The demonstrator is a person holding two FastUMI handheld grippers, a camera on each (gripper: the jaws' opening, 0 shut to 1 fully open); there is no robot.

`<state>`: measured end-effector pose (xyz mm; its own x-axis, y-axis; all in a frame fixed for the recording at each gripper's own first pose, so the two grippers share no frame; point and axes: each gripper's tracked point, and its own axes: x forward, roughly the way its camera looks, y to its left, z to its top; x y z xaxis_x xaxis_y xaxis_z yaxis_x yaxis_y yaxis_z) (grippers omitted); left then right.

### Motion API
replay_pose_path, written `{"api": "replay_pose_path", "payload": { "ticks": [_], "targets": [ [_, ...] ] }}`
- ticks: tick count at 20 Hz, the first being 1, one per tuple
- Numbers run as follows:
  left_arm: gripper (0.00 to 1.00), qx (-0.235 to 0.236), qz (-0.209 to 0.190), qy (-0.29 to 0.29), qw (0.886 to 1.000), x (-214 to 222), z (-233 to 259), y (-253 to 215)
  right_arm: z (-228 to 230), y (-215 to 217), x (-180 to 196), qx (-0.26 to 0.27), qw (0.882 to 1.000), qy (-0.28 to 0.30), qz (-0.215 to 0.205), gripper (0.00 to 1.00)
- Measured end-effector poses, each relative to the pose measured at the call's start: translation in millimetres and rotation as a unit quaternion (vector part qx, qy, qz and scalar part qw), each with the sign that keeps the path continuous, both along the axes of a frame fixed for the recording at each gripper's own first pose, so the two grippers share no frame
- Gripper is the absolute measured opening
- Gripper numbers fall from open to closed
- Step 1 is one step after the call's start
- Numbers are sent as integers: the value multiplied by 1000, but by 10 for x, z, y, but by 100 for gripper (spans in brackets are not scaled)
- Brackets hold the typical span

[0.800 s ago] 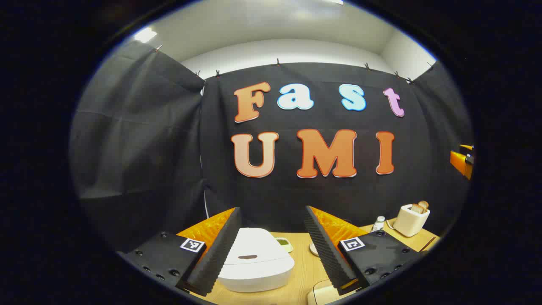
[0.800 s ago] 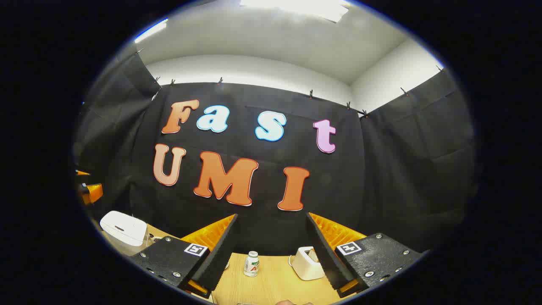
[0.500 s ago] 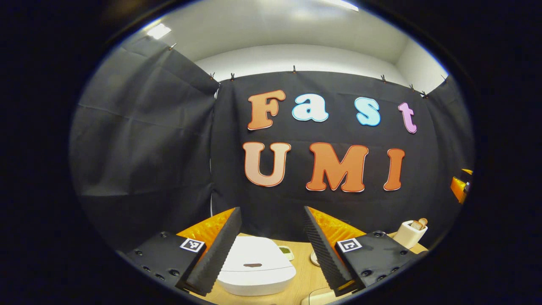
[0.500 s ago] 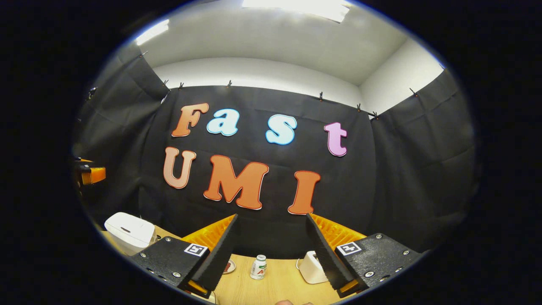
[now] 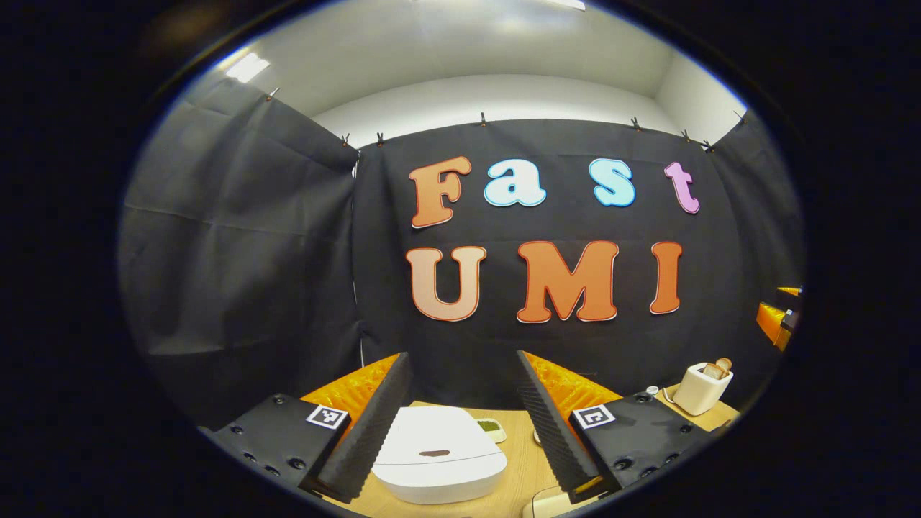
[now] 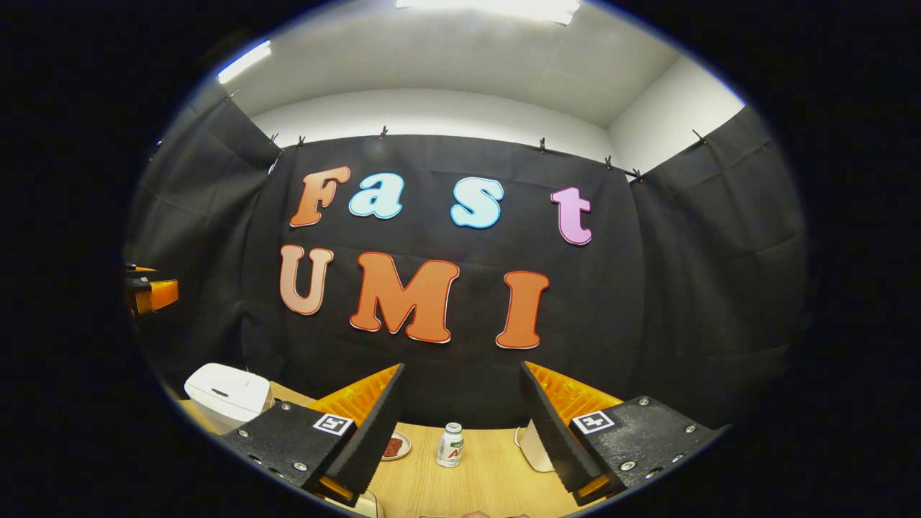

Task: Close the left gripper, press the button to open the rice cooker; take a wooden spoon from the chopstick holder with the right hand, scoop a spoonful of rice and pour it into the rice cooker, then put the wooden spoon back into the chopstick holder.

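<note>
Left gripper (image 5: 460,424) held above the wooden table (image 5: 522,467), fingers spread wide apart, nothing between them. Framed in that gap, lower down: white rice cooker (image 5: 439,455), lid closed, a dark oval button on its sloping top. Just behind the rice cooker, to its right: a small dish with something green (image 5: 491,426). Farther right of the rice cooker, near the black cloth wall: white toaster (image 5: 700,388) with bread slices standing up out of it.

Right gripper (image 6: 460,424) also raised over the table, fingers likewise parted and empty. In the right gripper view, rice cooker (image 6: 227,395) far off at the left edge. Well to the right of the rice cooker: a small plate with something reddish (image 6: 395,447), then a little white bottle (image 6: 450,444) standing upright, then a white object partly hidden behind the right finger.
</note>
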<state>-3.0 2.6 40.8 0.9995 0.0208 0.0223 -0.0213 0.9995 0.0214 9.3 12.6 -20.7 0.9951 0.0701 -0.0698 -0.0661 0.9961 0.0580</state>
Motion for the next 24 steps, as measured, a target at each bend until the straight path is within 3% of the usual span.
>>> {"api": "replay_pose_path", "payload": {
  "ticks": [9, 14, 16, 19, 24],
  "targets": [
    [97, -13, 0, -8, 1000, 224, 302, 198, -88, -135, -19, -11, 1000, 15, -21, 95],
    [33, 21, 30, 5, 999, 367, 277, 428, -78, -196, -27, -18, 999, 16, -29, 95],
    [8, 7, 30, 20, 999, 452, 223, 434, -80, -234, -48, -21, 999, 17, -34, 95],
    [5, -53, 13, 82, 995, 617, -12, 432, -84, -303, -65, -27, 999, 19, -42, 95],
    [4, -126, 20, 207, 970, 822, -525, 630, -82, -504, -162, -39, 997, 25, -64, 95]
  ]
}}
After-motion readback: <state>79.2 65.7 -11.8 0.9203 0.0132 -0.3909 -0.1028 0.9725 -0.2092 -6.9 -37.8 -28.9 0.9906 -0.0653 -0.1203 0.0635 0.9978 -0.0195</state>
